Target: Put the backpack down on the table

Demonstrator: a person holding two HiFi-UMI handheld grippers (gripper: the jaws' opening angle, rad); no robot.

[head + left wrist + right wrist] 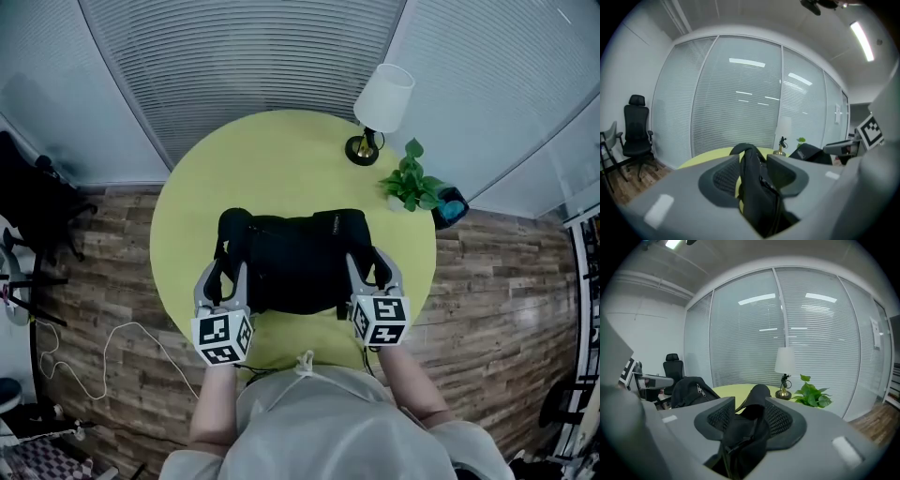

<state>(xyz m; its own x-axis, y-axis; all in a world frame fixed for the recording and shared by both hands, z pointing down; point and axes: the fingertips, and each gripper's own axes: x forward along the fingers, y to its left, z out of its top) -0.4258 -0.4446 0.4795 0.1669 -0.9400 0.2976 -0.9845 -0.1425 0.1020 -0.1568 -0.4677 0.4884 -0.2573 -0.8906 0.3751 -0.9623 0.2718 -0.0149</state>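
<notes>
While both tools grip it, the black backpack point(295, 258) lies spread across the near half of the round yellow-green desk point(272, 159), directly in front of the person.

- Left tool point(225, 274): jaws pressed onto a fold of black fabric at the backpack's left end. A zip runs through the pinched part.
- Right tool point(372, 267): jaws likewise clamped on bunched black fabric at the right end. No gap shows beside the fabric.
- The bag spans the space between the two tools. No view shows whether its base rests on the desk or hangs just above it.

Progress, as judged: the backpack is already over the desk, so the carrying part looks done. What is left is settling it fully on the surface, letting go at both ends and drawing the tools clear.

Containers:
- Backpack: the one zip pull point(698, 389) seen from the right gripper view sits on a closed seam. No opening shows and the contents are not visible.
- Potted plant point(410, 183) at the far right of the desk, well apart from the bag: green leaves, pot mostly hidden under them.
- Table lamp point(380, 108) stands just behind the plant.
</notes>
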